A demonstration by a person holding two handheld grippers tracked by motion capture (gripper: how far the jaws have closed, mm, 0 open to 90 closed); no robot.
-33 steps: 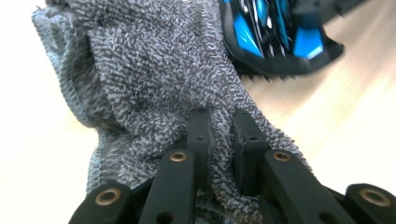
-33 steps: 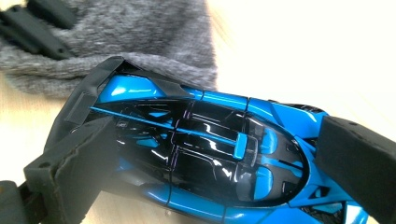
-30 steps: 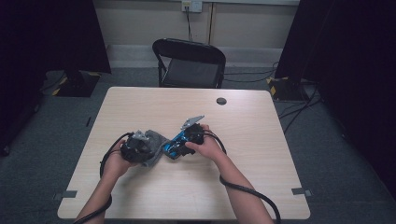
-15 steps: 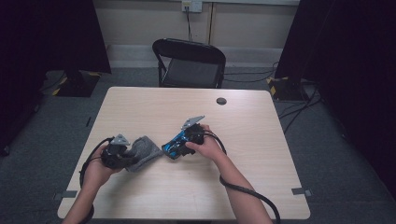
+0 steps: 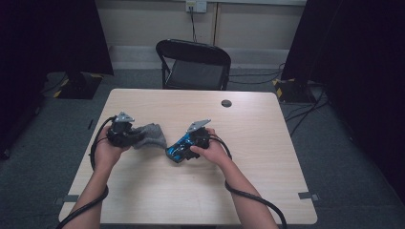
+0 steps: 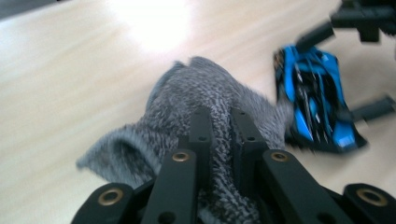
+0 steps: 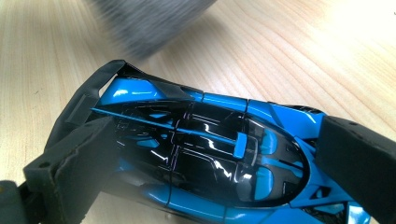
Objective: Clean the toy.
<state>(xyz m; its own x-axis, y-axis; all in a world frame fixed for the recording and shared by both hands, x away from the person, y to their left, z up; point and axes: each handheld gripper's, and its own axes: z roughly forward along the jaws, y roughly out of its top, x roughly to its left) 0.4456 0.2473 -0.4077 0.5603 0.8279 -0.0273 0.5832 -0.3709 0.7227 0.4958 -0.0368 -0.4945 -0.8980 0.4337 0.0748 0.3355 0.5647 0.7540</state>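
Observation:
A grey fuzzy cloth (image 5: 152, 135) hangs just above the wooden table (image 5: 267, 157) at the left, with my left gripper (image 5: 131, 136) shut on it. In the left gripper view the cloth (image 6: 201, 88) is bunched between the two jaws of that gripper (image 6: 222, 116). A blue and black toy car (image 5: 175, 151) lies tilted near the table's middle, and my right gripper (image 5: 185, 147) is shut on it. In the right gripper view the pads (image 7: 79, 158) press on both ends of the car (image 7: 210, 140). A blurred edge of the cloth (image 7: 144, 18) lies beyond it.
A small black round disc (image 5: 226, 103) lies near the table's far edge. A black folding chair (image 5: 193, 64) stands behind the table. Cables trail from both grippers over the near edge. Bare wood lies to the right and in front.
My left gripper has moved left and upward with the cloth, away from the toy car. The right gripper and the car have stayed in place.

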